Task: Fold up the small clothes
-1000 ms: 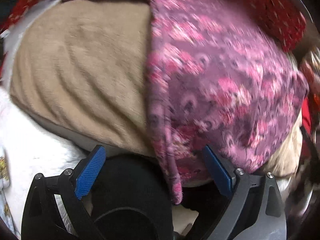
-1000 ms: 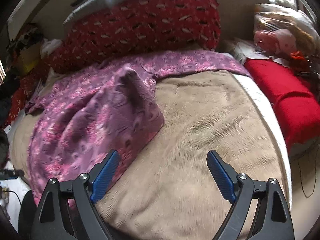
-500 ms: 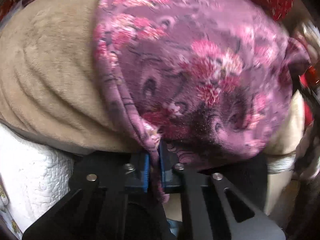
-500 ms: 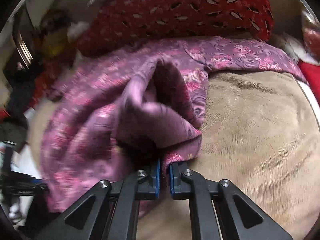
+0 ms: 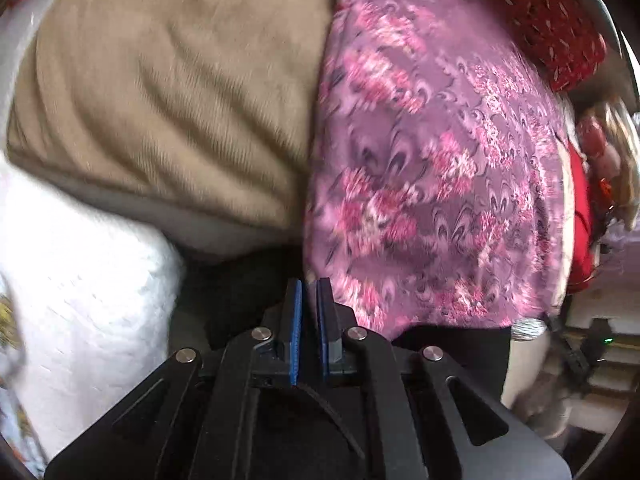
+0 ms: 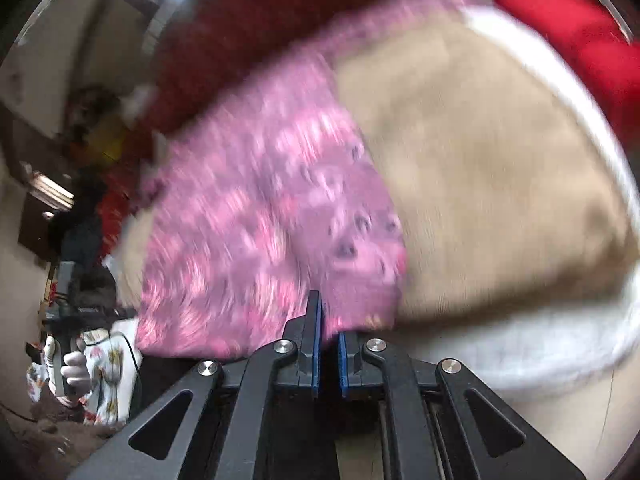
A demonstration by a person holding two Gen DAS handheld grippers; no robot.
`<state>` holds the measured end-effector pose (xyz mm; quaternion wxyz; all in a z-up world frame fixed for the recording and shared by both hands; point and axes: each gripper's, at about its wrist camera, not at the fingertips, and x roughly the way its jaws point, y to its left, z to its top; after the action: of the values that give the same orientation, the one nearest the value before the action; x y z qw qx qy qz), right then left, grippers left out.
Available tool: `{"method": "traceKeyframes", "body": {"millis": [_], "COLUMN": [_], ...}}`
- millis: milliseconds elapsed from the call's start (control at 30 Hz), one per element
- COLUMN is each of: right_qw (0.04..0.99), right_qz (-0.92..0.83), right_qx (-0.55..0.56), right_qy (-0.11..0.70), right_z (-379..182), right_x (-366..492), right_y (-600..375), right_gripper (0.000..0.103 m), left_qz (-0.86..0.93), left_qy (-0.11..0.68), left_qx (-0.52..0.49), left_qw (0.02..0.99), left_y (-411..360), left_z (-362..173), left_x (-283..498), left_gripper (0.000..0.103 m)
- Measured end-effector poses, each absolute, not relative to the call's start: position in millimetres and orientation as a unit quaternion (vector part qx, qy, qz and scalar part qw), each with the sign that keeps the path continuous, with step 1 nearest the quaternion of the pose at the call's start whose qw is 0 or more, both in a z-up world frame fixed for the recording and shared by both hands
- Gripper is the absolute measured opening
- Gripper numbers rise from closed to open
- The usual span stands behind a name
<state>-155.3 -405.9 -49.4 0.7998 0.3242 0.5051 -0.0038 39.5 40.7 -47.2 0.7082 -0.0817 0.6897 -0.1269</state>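
Left gripper (image 5: 309, 286): blue pads pressed together, pinching near edge of purple floral garment (image 5: 432, 168). Right gripper (image 6: 329, 320): pads likewise drawn in tight, pinching garment's near corner; frame blurred. Garment lies spread over tan blanket (image 5: 168, 92) on bed, near hem hanging past front edge. Red patterned pillow (image 5: 556, 20) beyond garment. White quilted bedding (image 5: 80, 288) beneath blanket, at left.
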Motion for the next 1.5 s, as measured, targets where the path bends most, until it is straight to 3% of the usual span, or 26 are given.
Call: {"method": "traceKeyframes", "body": {"millis": [67, 133, 200, 233, 267, 400, 433, 467, 533, 600, 667, 800, 933, 1033, 1067, 1267, 1300, 1433, 1500], "right_qw": [0.791, 0.804, 0.820, 0.828, 0.835, 0.842, 0.834, 0.825, 0.818, 0.854, 0.864, 0.817, 0.835, 0.835, 0.829, 0.765, 0.754, 0.711, 0.700], "right_qz": [-0.019, -0.039, -0.063, -0.074, -0.083, -0.115, -0.127, -0.122, -0.078, -0.079, -0.102, -0.095, -0.109, -0.161, -0.182, -0.267, -0.279, -0.295, -0.316], "right_qx": [0.311, 0.320, 0.339, 0.339, 0.336, 0.300, 0.293, 0.298, 0.326, 0.308, 0.284, 0.280, 0.338, 0.390, 0.404, 0.508, 0.521, 0.585, 0.593], "right_qy": [0.526, 0.500, 0.457, 0.440, 0.428, 0.434, 0.450, 0.464, 0.467, 0.410, 0.402, 0.496, 0.420, 0.352, 0.340, 0.293, 0.286, 0.258, 0.240], "right_z": [-55.0, -41.3, -23.1, -17.5, -13.7, -25.5, -36.1, -45.0, -52.2, -32.5, -25.7, -61.6, -26.9, -10.1, -8.9, -44.5, -51.5, -93.9, -106.8], "right_x": [-158.6, -161.9, -158.6, -154.3, -148.9, -105.5, -96.4, -91.5, -82.8, -95.2, -106.9, -110.1, -107.7, -95.7, -89.6, -42.7, -32.2, 10.5, 24.5], "right_y": [-404.1, -413.9, -429.7, -434.7, -438.3, -438.6, -437.4, -436.5, -431.0, -424.7, -425.3, -434.0, -475.0, -537.8, -559.7, -674.2, -687.7, -735.6, -753.0], "right_gripper": [0.012, 0.013, 0.032, 0.055, 0.067, 0.067, 0.061, 0.011, 0.004, 0.003, 0.004, 0.006, 0.017, 0.040, 0.040, 0.044, 0.049, 0.052, 0.060], "left_qz": [-0.133, -0.147, -0.153, -0.154, -0.151, -0.138, -0.134, -0.131, -0.128, -0.124, -0.124, -0.129, -0.149, -0.158, -0.160, -0.168, -0.172, -0.176, -0.177], "left_qy": [0.679, 0.667, 0.655, 0.651, 0.650, 0.662, 0.666, 0.667, 0.666, 0.662, 0.659, 0.647, 0.628, 0.619, 0.614, 0.605, 0.606, 0.604, 0.598], "left_qx": [-0.078, -0.073, -0.075, -0.073, -0.070, -0.044, -0.034, -0.028, -0.014, -0.008, -0.010, -0.006, 0.010, 0.033, 0.039, 0.041, 0.038, 0.051, 0.057], "left_qw": [0.718, 0.727, 0.736, 0.740, 0.741, 0.735, 0.733, 0.733, 0.735, 0.739, 0.742, 0.752, 0.764, 0.769, 0.772, 0.777, 0.776, 0.776, 0.780], "left_y": [40.2, 36.2, 28.9, 22.7, 18.5, 5.1, -1.0, -4.4, -9.1, -7.5, 1.8, -1.0, -38.0, -76.2, -91.2, -124.8, -133.2, -157.4, -161.0], "left_z": [-43.2, -38.1, -35.8, -35.8, -39.3, -54.6, -57.9, -58.9, -58.0, -55.9, -51.2, -32.9, -13.1, -6.8, -5.6, -7.6, -10.5, -19.0, -16.0], "left_x": [38.9, 38.9, 42.1, 45.0, 45.3, 39.4, 40.6, 41.2, 42.1, 44.3, 46.1, 63.2, 92.1, 118.3, 129.9, 165.5, 174.1, 199.4, 206.9], "left_gripper": [0.007, 0.018, 0.057, 0.064, 0.065, 0.064, 0.062, 0.053, 0.050, 0.050, 0.050, 0.050, 0.051, 0.053, 0.053, 0.054, 0.054, 0.054, 0.054]}}
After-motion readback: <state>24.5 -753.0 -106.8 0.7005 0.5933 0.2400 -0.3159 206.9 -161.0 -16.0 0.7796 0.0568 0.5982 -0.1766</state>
